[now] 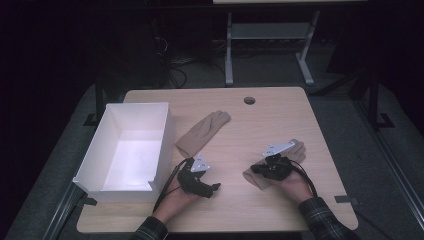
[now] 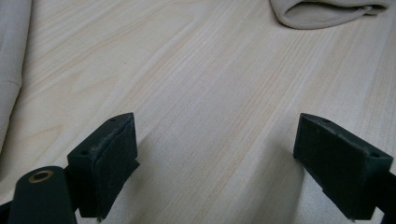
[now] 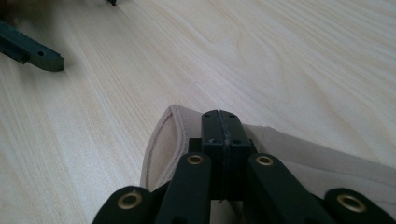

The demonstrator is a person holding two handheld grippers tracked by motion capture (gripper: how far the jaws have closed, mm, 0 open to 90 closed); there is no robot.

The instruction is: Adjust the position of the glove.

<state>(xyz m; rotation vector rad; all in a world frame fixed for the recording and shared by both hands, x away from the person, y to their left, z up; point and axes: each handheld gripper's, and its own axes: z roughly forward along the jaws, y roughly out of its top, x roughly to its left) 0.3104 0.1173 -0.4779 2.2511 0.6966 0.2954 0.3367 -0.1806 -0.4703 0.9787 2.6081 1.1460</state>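
Two beige socks lie on the wooden table (image 1: 280, 115). One sock (image 1: 202, 132) rests flat near the white box; in the left gripper view its edge (image 2: 11, 56) runs along the left side. The other sock (image 1: 299, 150) lies under my right gripper (image 1: 256, 170). The right gripper view has that gripper (image 3: 222, 123) shut, its jaws pinching the top edge of the sock's open cuff (image 3: 163, 144). My left gripper (image 1: 210, 190) hovers low over bare wood at the front, open (image 2: 219, 158) with nothing between its jaws. The held sock's cuff (image 2: 327, 11) is ahead of it.
An open white box (image 1: 95, 170) stands at the table's left edge, beside the left hand. A small round hole (image 1: 249, 100) sits near the far edge. One jaw of the left gripper (image 3: 32, 51) appears at the upper left of the right gripper view. Dark floor and a desk frame lie beyond.
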